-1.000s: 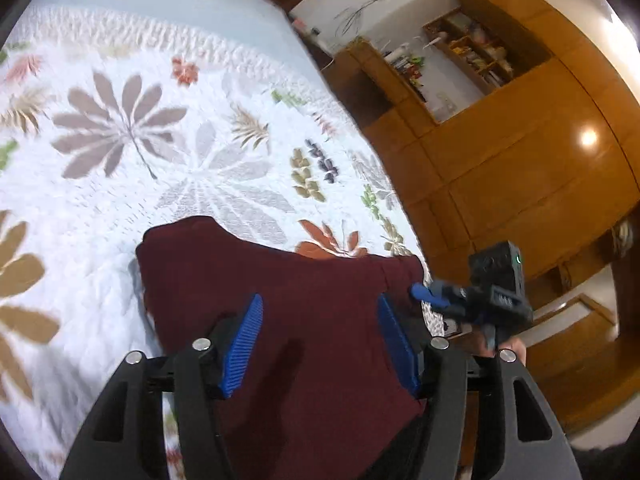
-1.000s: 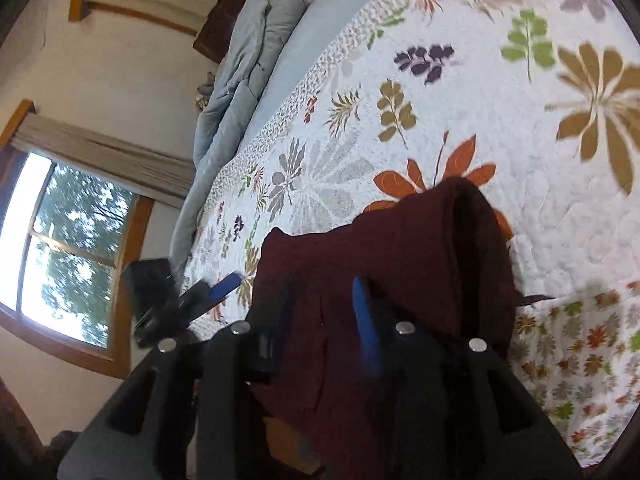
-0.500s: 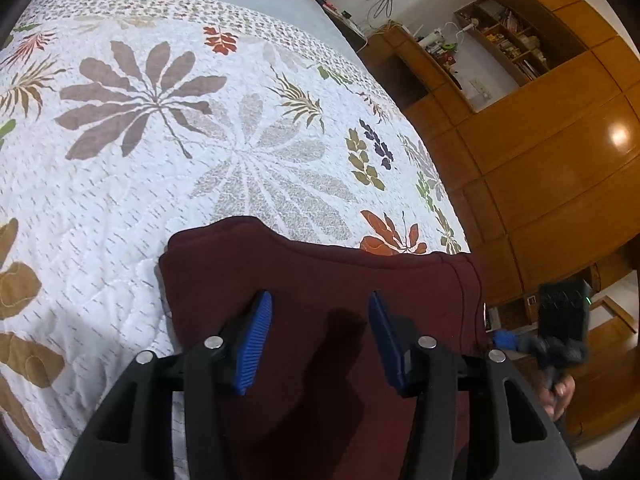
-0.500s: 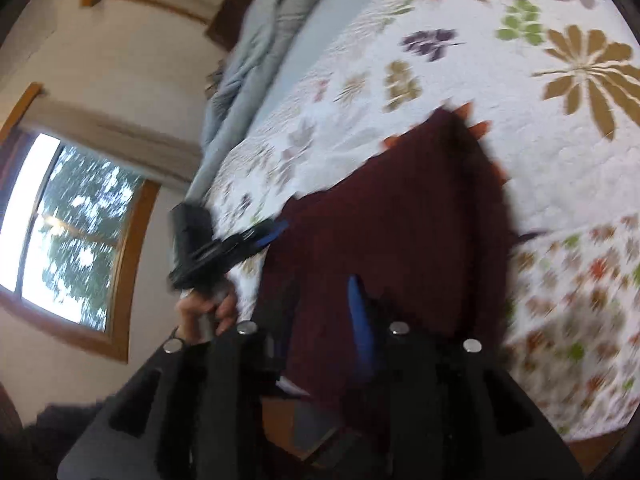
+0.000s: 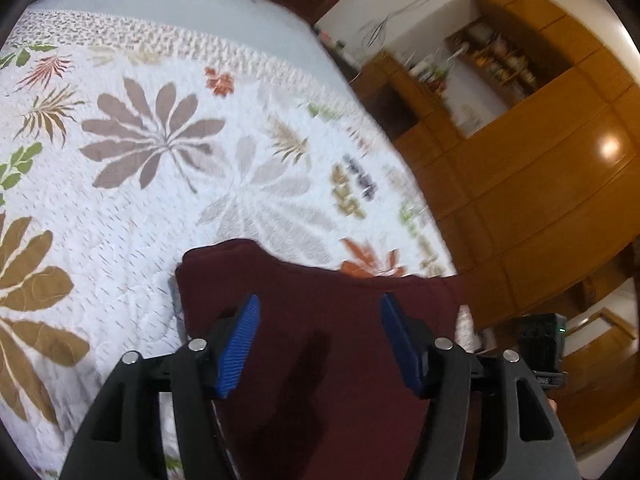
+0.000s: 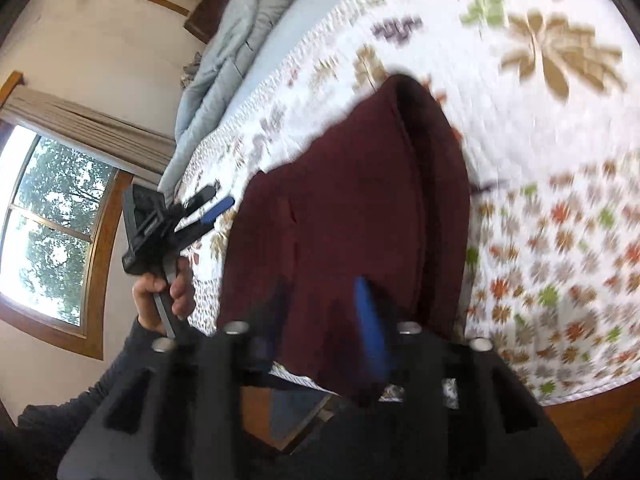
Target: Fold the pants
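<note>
**Maroon pants folded at the near edge of the bed**

Directly below and ahead of both grippers, the folded maroon pants lie on the floral quilt at the bed's near corner. In the right wrist view the pants form a long bundle whose long axis runs away from the gripper, from the bed edge toward the middle of the quilt, with a rounded far end and a lengthwise fold ridge along the right side. The near end hangs slightly over the edge.

The left gripper is above the near part of the fabric; its jaws have just been opening and stand spread, the blue pads well apart with cloth seen between but not pinched. The right gripper is blurred, low over the near end; its jaws have just been opening too, one blue pad is clear, the other dim, and they look parted without pressing the cloth.

Left of the right gripper, a hand carries the other gripper beside the pants. Beyond the quilt lies a grey duvet; left of it is a window. Right of the left gripper stand wooden cabinets.
</note>
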A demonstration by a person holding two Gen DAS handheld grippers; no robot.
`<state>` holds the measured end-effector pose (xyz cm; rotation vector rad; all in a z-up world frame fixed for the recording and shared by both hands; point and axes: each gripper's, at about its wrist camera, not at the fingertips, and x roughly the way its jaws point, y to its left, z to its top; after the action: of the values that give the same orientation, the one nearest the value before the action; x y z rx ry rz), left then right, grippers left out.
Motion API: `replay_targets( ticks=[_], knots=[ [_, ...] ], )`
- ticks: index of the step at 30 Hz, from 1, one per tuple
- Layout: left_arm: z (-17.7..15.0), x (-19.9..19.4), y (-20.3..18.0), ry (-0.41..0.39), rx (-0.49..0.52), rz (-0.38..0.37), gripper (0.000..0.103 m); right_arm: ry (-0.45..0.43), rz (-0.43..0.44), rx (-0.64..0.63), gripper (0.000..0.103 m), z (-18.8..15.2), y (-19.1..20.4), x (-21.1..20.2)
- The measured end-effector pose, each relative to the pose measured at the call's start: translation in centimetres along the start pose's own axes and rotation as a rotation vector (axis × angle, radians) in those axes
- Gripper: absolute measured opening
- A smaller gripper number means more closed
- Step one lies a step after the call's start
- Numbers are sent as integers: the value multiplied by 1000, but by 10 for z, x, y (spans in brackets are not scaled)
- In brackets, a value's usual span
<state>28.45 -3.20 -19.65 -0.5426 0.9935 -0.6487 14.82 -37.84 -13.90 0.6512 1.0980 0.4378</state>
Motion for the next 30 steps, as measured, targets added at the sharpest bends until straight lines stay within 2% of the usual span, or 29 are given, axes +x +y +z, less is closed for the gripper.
replay_targets(
  ticks=[3, 8, 12, 16, 18, 20, 21, 22, 24, 26, 28, 30],
  knots=[
    [-4, -6, -8, 11, -8, -54, 64, -28, 10, -12, 39, 8, 6, -4],
    [-12, 3, -19, 40, 18, -62, 64, -66, 7, 9, 41, 32, 6, 8],
    [-14, 8, -20, 48, 5, -67, 65, -85, 53, 32, 41, 50, 4, 17],
    [-16, 11, -21, 65, 10, -68, 65, -81, 62, 31, 42, 67, 5, 30],
    [-18, 11, -21, 71, 15, -60, 65, -70, 47, 47, 37, 72, -3, 37],
    [-19, 9, -18, 73, 12, -52, 66, -58, 14, 67, 22, 74, -15, 43],
    [-19, 7, -17, 73, 7, -54, 66, -56, 33, 83, 22, 75, -20, 42],
    [-20, 3, -14, 75, -2, -56, 66, -55, 49, 96, 23, 74, -22, 39],
    [-21, -9, -9, 74, -6, -59, 73, -75, 51, 91, 38, 72, -21, 26],
    [-22, -20, -3, 70, -8, -45, 77, -102, 7, 83, 65, 68, -22, 5],
    [-25, -32, 8, 79, -26, -37, 78, -105, -45, 89, 71, 64, -30, -8],
    [-28, -40, 19, 93, -53, -39, 80, -58, -72, 123, 77, 58, -44, -14]
  ],
)
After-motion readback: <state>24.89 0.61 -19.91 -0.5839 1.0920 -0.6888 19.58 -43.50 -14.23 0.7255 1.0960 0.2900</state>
